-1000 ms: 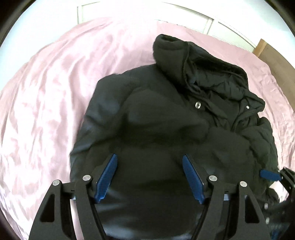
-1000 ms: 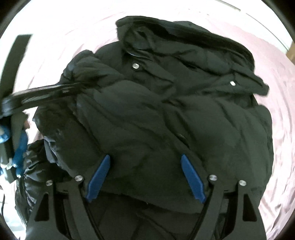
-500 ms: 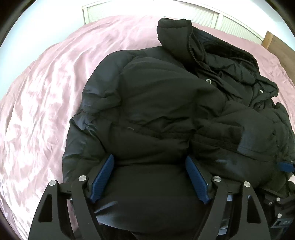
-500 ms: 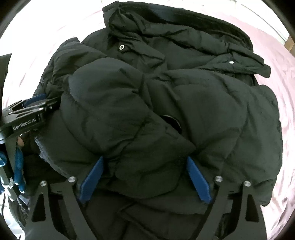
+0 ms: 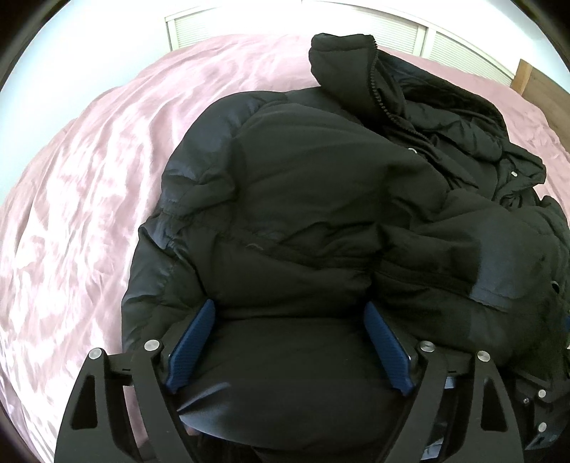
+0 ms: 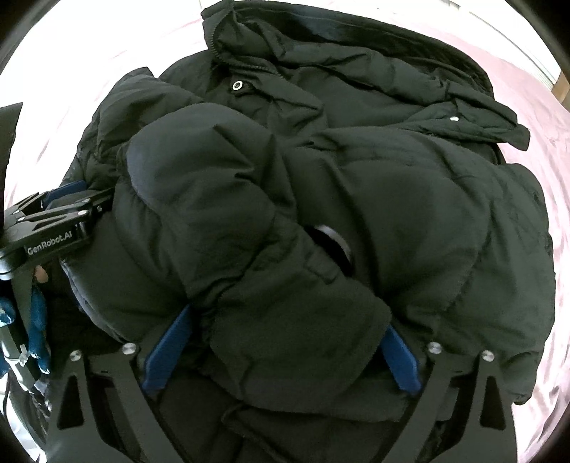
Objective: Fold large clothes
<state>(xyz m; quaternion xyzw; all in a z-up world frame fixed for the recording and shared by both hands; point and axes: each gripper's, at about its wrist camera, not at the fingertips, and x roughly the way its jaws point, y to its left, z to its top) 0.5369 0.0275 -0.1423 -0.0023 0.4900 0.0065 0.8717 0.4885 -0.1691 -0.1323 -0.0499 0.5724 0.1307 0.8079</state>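
Observation:
A black puffer jacket (image 5: 320,196) lies on the bed, its lower part folded up over its chest and its collar (image 5: 342,64) at the far end. My left gripper (image 5: 290,320) points down at the folded near-left part. Its jaws are opening, and puffy fabric bulges between the blue pads (image 5: 192,342). My right gripper (image 6: 285,331) hangs over the jacket (image 6: 356,178) on the near right. Its jaws are opening too, standing very wide, with a fold of fabric between them that partly covers the pads (image 6: 167,352). The left gripper's body (image 6: 60,220) shows at the right wrist view's left edge.
A pink bedsheet (image 5: 89,178) spreads to the left of and beyond the jacket, and also to the right (image 6: 534,107). A wooden headboard (image 5: 541,85) stands at the far right. White louvred panels (image 5: 199,28) line the wall behind the bed.
Both grippers have come down onto the jacket, laying the lifted lower part over the chest. Both pairs of jaws have spread wider.

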